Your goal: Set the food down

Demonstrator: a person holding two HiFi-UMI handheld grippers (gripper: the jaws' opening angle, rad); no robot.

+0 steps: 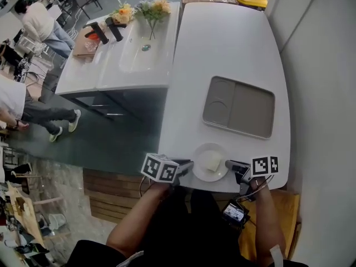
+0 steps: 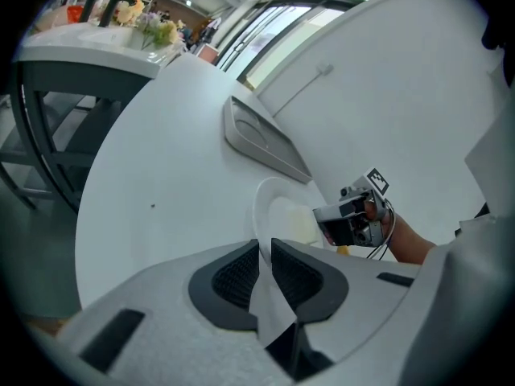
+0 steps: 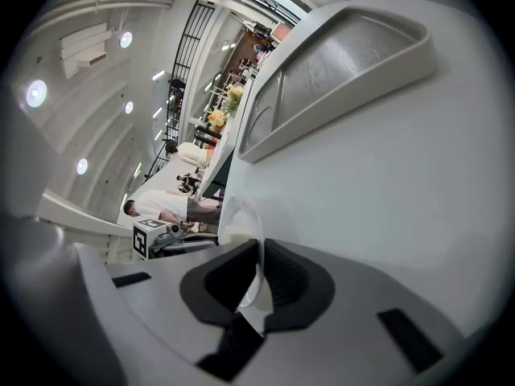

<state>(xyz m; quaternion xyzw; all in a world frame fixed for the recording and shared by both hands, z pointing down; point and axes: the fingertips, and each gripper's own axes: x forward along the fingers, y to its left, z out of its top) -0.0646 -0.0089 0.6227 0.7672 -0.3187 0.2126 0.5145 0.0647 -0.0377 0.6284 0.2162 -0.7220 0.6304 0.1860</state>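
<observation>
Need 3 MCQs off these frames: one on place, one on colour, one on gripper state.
1. Where is the round white plate relative to the grey two-compartment tray?
A. inside it
B. nearer the person, at the white table's near end
C. beyond it

2. The flat food piece on the plate is:
A. pale yellow
B. dark brown
C. green

3. The left gripper and right gripper are:
A. both open, clear of the plate
B. left shut, right open
C. both shut on the plate's rim

Key: B, the head view shows the plate short of the tray; A, the piece looks cream-yellow; C, each gripper view shows the rim pinched between its pads.
</observation>
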